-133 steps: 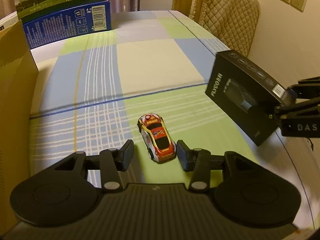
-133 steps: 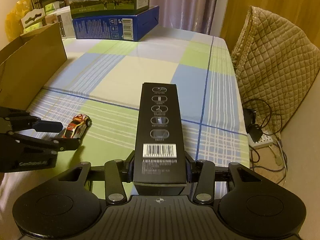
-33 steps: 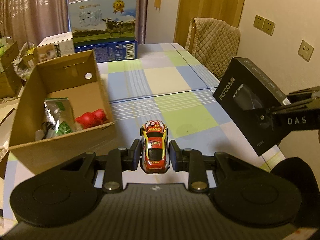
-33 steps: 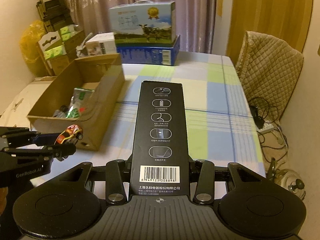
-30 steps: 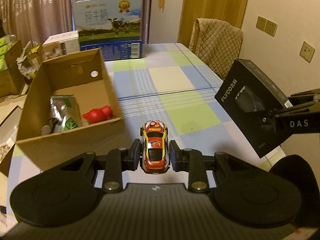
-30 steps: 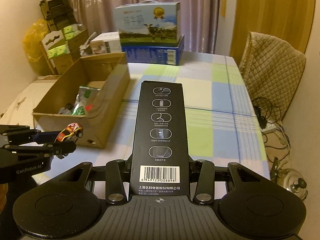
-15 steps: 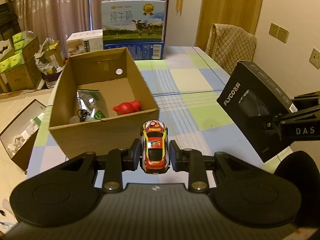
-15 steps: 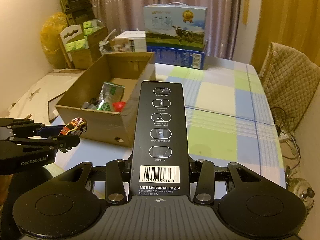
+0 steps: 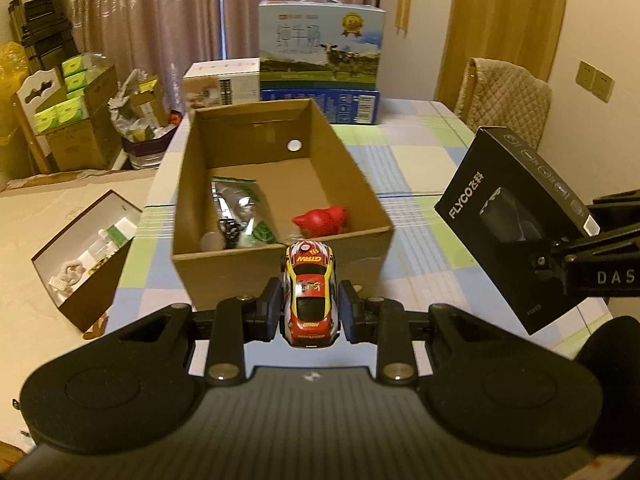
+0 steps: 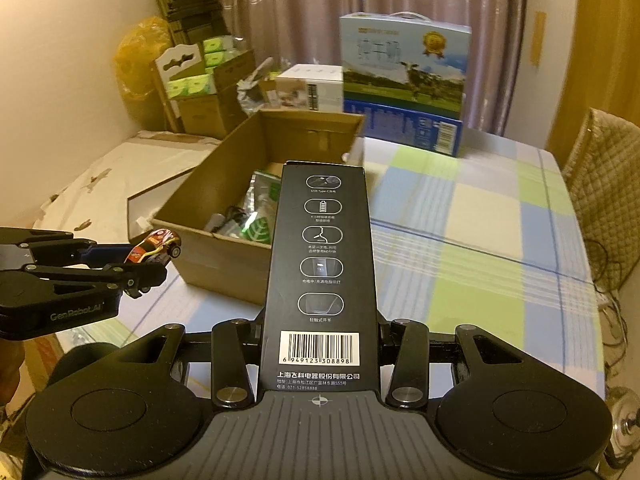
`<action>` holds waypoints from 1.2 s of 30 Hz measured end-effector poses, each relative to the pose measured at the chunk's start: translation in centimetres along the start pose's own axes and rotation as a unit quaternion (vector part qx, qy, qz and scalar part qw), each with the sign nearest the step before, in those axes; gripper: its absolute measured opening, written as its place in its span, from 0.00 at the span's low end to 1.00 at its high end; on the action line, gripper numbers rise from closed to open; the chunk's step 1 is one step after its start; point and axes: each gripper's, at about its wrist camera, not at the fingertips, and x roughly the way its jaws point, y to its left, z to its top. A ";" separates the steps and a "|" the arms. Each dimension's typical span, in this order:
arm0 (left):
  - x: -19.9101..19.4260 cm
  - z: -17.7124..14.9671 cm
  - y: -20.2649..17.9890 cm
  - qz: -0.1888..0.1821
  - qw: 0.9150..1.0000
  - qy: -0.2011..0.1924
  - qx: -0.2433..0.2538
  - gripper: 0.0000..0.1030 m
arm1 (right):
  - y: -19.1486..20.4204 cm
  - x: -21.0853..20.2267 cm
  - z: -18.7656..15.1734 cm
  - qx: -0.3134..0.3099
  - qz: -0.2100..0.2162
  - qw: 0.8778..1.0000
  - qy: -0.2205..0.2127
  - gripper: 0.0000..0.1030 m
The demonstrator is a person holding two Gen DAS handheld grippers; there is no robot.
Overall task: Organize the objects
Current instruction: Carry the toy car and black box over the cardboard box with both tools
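On the checked worktop (image 9: pixel 420 168) sits one cardboard box (image 9: pixel 280 264). My left claw (image 9: pixel 310 314) clamps one toy car (image 9: pixel 310 300) just before it; my right claw (image 10: pixel 320 344) clamps one black carton (image 10: pixel 320 272).

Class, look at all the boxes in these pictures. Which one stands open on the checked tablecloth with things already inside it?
The brown cardboard box: open-topped, holding a red toy and a foil packet. The milk carton is shut; the black box is held in a claw.

Cardboard box (image 9: pixel 280 256): open top, right half of floor bare; foil pouch (image 9: pixel 240 204) left, red toy (image 9: pixel 320 218) near right. Tablecloth (image 9: pixel 416 168) right of box clear; milk carton (image 9: pixel 320 52) blocks far end.
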 end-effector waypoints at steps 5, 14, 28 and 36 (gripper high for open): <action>0.0 0.1 1.3 0.010 1.000 0.000 -0.009 0.24 | 1.0 0.9 0.9 -0.007 0.011 1.000 -0.001 0.39; 0.5 1.2 2.8 0.017 1.000 -0.001 -0.015 0.24 | 2.0 2.5 2.7 -0.013 0.027 1.000 -0.003 0.39; 3.6 5.5 6.0 0.021 1.000 -0.004 -0.023 0.24 | 1.8 7.0 8.0 -0.006 0.038 0.999 -0.005 0.39; 7.1 8.3 7.8 0.017 1.000 0.005 -0.026 0.24 | 0.8 10.5 11.3 -0.002 0.034 0.999 -0.005 0.39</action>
